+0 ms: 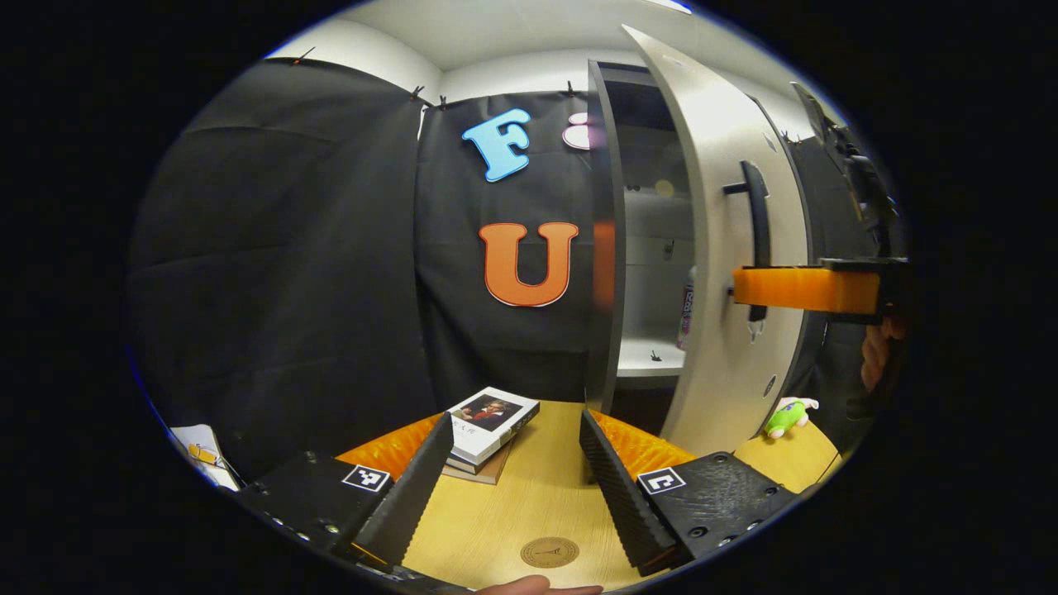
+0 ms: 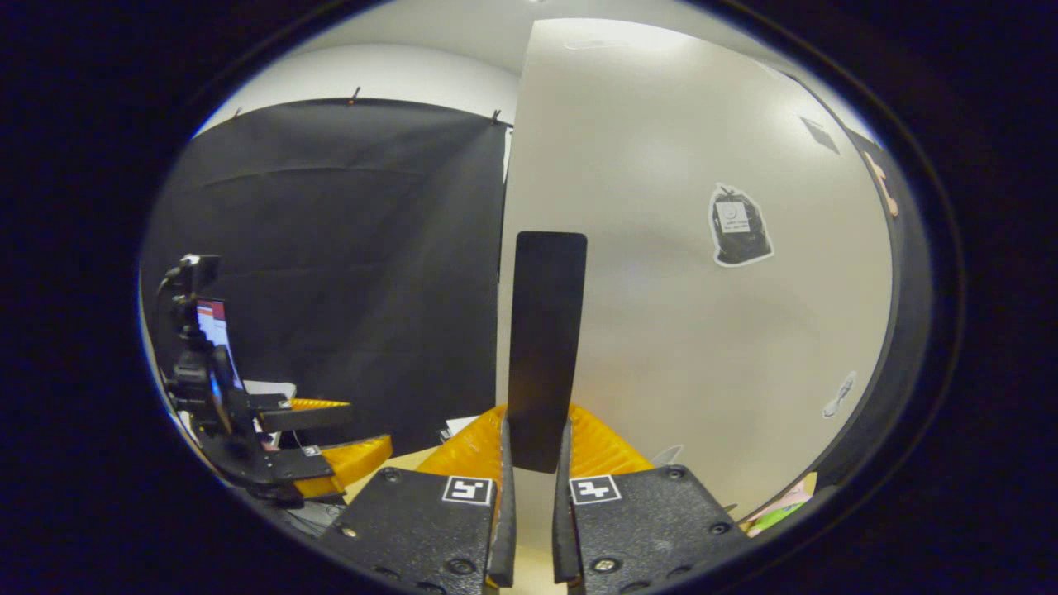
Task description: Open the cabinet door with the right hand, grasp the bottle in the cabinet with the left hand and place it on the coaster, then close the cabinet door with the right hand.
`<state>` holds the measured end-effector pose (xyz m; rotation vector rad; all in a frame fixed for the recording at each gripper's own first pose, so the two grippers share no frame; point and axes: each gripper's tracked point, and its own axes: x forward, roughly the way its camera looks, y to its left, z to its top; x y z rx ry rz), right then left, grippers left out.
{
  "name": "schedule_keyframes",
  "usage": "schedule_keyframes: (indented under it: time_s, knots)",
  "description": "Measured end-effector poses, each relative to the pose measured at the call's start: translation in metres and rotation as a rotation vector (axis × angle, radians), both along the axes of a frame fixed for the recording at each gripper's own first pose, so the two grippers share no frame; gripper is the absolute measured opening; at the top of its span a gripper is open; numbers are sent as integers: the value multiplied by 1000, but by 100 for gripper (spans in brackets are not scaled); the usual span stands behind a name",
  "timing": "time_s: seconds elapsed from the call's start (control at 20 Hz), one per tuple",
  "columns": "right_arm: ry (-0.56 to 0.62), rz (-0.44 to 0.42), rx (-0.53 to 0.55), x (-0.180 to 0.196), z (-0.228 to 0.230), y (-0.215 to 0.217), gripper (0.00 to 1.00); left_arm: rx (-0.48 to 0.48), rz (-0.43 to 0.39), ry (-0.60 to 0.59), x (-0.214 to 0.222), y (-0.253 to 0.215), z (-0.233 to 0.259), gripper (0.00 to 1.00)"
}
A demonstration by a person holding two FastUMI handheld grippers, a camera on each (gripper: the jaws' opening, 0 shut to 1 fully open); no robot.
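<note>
1. Across the left gripper view, a light wooden tabletop [image 1: 529, 487] runs up to the black cloth booth wall [image 1: 281, 248], with white wall and ceiling above it.
2. On that tabletop lie a small stack of books with a portrait cover [image 1: 489, 423], a round brown coaster [image 1: 550, 552] near the bottom edge, and a green plush toy [image 1: 789, 416] off to the right.
3. A tall white cabinet [image 1: 645, 364] stands behind, its pale cabinet door [image 1: 727, 248] swung partly outward; through the gap, a bottle with a pink label [image 1: 685, 310] stands upright on a white shelf.
4. Left tongs [image 1: 512, 479] hover low over the wood, spread wide and holding nothing, with open tabletop between them and the cabinet.
5. Farther right, the right tongs [image 1: 806, 289] reach level to the door's black vertical handle [image 1: 756, 240].
6. Close against the door in the right gripper view, the handle [image 2: 545, 347] rises straight between the right tongs [image 2: 533, 496].
7. Both fingers sit tight beside the handle's lower end, pinching it.
8. At left, the other tongs [image 2: 322, 438] hang spread before the black cloth.
</note>
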<state>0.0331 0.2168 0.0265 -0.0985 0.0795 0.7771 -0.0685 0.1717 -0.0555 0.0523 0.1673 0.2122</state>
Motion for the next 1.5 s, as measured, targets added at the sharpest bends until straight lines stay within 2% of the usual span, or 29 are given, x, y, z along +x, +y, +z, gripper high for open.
schedule_keyframes:
  time_s: [0.2,0.5,0.75,0.85,0.95,1.1,1.2,1.25,1.35,1.45,1.5]
  knots:
    - [18,81,6,-2,-3,-8,21,-8,-28,4,30,-17,3,93]
    - [75,115,2,-11,-6,-26,21,-12,-132,7,75,-67,4,93]
    - [111,40,7,-18,-7,-46,21,-51,-215,-8,112,-117,6,93]
    - [113,-26,-6,-18,-9,-54,21,-48,-248,-25,127,-136,13,93]
    - [110,-105,3,-17,-8,-62,21,-10,-247,-54,144,-147,25,93]
    - [125,-193,77,-16,-8,-68,23,-33,-294,-79,173,-177,28,93]
    - [124,-236,103,-17,-8,-72,33,-35,-300,-95,187,-191,34,93]
    - [104,-291,96,-18,-8,-81,50,-33,-310,-99,194,-199,35,93]
    - [69,-372,89,-19,-8,-94,77,7,-320,-105,210,-212,36,93]
    - [68,-411,110,-19,-9,-98,86,80,-309,-130,224,-219,44,93]
    - [68,-424,119,-19,-9,-99,88,99,-308,-137,232,-225,45,100]
